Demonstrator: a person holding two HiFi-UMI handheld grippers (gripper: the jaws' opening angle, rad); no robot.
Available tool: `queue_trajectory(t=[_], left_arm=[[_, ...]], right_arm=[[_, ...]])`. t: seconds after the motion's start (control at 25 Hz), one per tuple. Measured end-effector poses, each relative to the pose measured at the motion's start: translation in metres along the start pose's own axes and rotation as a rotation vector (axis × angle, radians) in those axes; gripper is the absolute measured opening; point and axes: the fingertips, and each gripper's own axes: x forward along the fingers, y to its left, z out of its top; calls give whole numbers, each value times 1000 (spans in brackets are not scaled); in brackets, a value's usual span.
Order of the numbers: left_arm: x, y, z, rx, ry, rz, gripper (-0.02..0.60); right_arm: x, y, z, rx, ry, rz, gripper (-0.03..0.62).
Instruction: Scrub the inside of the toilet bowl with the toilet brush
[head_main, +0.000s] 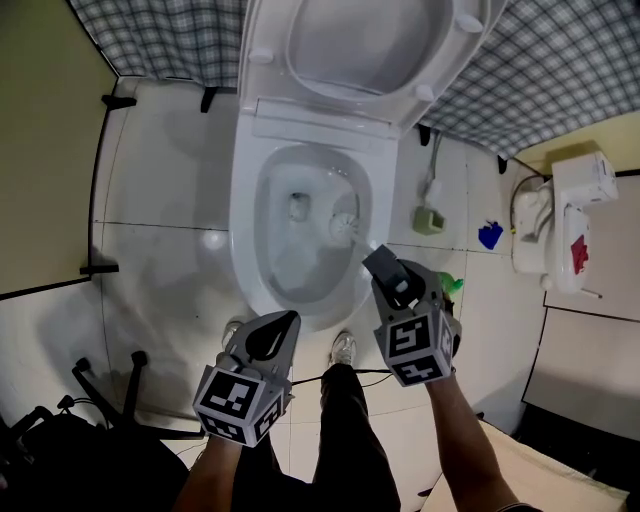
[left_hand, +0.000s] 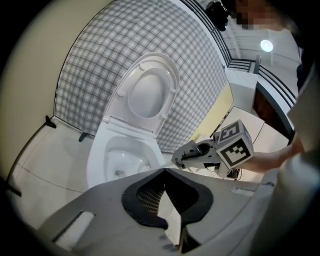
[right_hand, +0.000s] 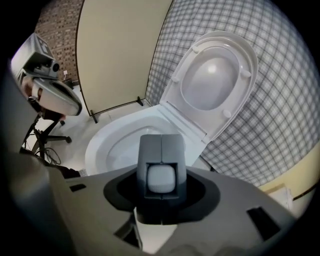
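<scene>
Toilet brush (head_main: 345, 225): head down inside toilet bowl (head_main: 246, 235), right of drain, frame centre. Handle runs lower right into right claw (head_main: 386, 268), which is clamped on handle end. Left claw (head_main: 276, 336) closed, empty, lower left, off bowl.

Likely scrubbing stage: press bristles to wall, sweep round under rim, firm wrist, avoid splashing.

Lid (head_main: 370, 45) up, top. Glossy white tile floor (head_main: 160, 250); plaid wall (head_main: 170, 30) behind. Green block (head_main: 430, 220) and white unit (head_main: 575, 215) at right.
</scene>
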Motion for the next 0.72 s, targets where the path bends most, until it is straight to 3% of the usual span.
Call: queue_trajectory(t=[0.24,0.52,0.72], left_arm=[[-13,3,-5,-11,-4,17,2],[-19,3,-8,-8,-2,22,2],[-20,5,-10,-14,-7,24,2]], right_arm=[[-25,45,-11,2,22,92,190],[-43,92,2,55,10,267,190],[-34,94,-2,79,21,283,190]])
